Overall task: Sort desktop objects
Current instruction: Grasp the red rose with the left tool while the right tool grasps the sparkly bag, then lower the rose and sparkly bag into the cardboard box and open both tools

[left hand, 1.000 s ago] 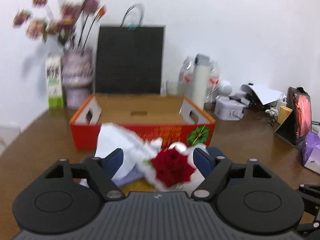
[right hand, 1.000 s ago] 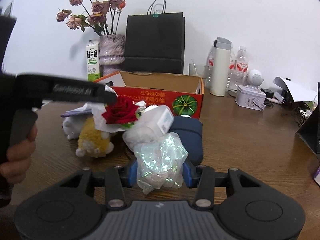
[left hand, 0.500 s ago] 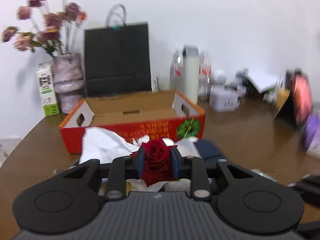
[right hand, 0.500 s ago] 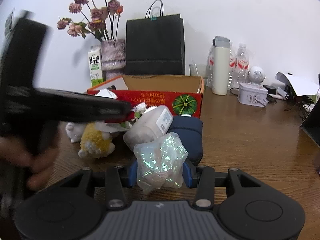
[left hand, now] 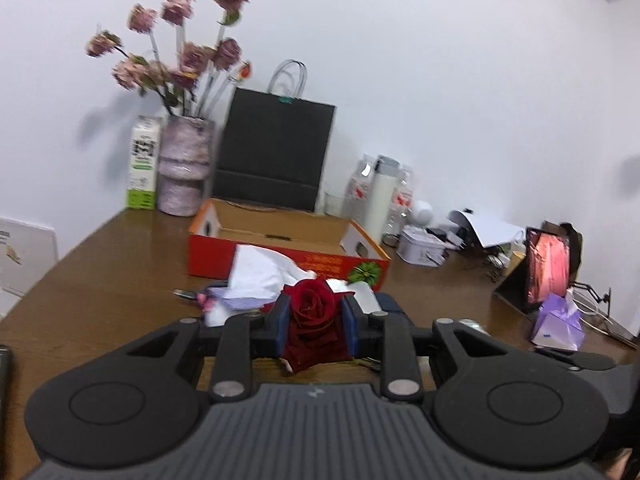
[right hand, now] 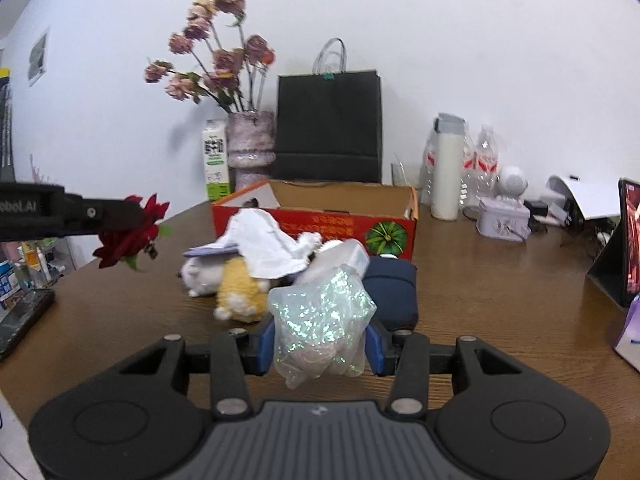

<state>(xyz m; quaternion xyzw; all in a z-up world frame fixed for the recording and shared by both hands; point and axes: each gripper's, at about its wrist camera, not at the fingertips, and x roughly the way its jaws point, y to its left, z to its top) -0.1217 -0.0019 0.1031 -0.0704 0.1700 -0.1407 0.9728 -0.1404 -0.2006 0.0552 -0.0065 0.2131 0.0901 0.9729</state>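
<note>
Left gripper (left hand: 313, 322) pinched dark red fabric rose (left hand: 311, 312); right gripper (right hand: 320, 338) clamped iridescent crinkly plastic bag (right hand: 320, 320). Risk: soft petals slipping out, slick bag sliding free above brown wooden counter (right hand: 500, 280).

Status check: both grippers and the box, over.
Left gripper shut on red rose, lifted. Right gripper shut on glitter bag. Red box open, pile in front.

Rose (left hand: 311, 312): deep red, green leaves. Crinkled bag (right hand: 320, 320): clear, iridescent green-white flecks. Tongs: black, blue pads (right hand: 266, 342). Box (right hand: 320, 222): red-orange outside, gold print, green pumpkin picture, plain brown inside. Pouch (right hand: 394, 294): navy. Plush toy (right hand: 240, 294): yellow and white. Cloth (right hand: 268, 246): white. Surface (right hand: 500, 280): brown wood grain. Paper bag (right hand: 328, 126): black. Vase (right hand: 250, 144): mottled pale purple, faded pink blooms. Carton (right hand: 216, 158): white and green.
</note>
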